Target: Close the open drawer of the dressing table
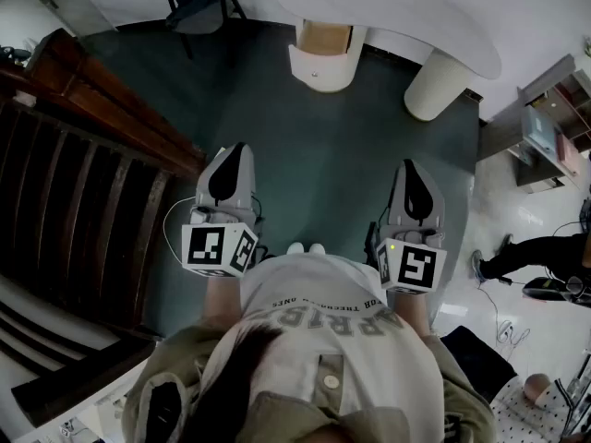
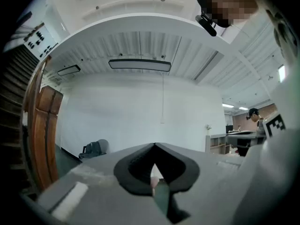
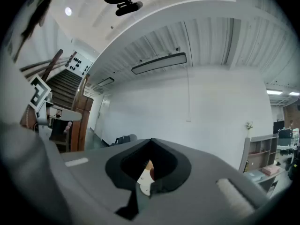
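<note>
Both claws were shut and empty, held level at the person's waist: left claw (image 1: 236, 160), right claw (image 1: 409, 178). The open drawer (image 1: 325, 37) of the white desk (image 1: 443, 21) lay well ahead across the dark floor (image 1: 314, 137), midway between the two claws and projecting toward the person. Neither claw was clearly nearer.
</note>
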A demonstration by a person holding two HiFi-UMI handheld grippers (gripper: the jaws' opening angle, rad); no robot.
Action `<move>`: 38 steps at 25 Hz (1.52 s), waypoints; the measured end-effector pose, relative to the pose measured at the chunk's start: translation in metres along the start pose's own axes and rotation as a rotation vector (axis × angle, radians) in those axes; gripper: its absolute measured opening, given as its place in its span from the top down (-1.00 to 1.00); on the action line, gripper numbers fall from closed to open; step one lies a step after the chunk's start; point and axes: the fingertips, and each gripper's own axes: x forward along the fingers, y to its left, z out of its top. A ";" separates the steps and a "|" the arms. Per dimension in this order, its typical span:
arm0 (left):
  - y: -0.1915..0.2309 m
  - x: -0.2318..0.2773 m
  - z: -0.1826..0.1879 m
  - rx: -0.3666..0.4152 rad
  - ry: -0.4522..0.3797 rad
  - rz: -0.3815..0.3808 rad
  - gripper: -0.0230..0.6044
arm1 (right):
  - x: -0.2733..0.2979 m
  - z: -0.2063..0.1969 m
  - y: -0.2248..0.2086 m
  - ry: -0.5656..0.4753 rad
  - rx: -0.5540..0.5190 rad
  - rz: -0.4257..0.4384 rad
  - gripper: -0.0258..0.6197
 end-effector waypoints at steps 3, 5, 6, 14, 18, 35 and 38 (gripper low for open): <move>0.002 0.000 0.000 0.000 0.002 0.004 0.91 | 0.001 0.001 0.001 -0.002 -0.004 0.000 0.92; 0.003 0.000 0.000 0.001 0.002 0.005 0.91 | 0.002 0.001 0.000 -0.004 -0.007 0.000 0.92; 0.003 0.000 0.000 0.002 0.001 0.005 0.91 | 0.002 0.001 0.001 -0.004 -0.009 0.000 0.92; 0.005 0.002 0.002 0.005 -0.007 0.004 0.91 | 0.006 0.002 0.004 -0.010 -0.018 0.004 0.92; 0.010 0.001 0.005 0.014 -0.012 0.014 0.91 | 0.007 0.003 0.003 -0.014 -0.001 0.003 0.92; 0.020 -0.001 0.011 0.032 -0.013 -0.001 -0.13 | -0.002 -0.006 -0.007 -0.039 0.095 0.006 -0.04; 0.019 -0.001 0.006 0.009 0.003 -0.009 -0.13 | -0.004 -0.011 -0.007 -0.023 0.097 0.008 -0.04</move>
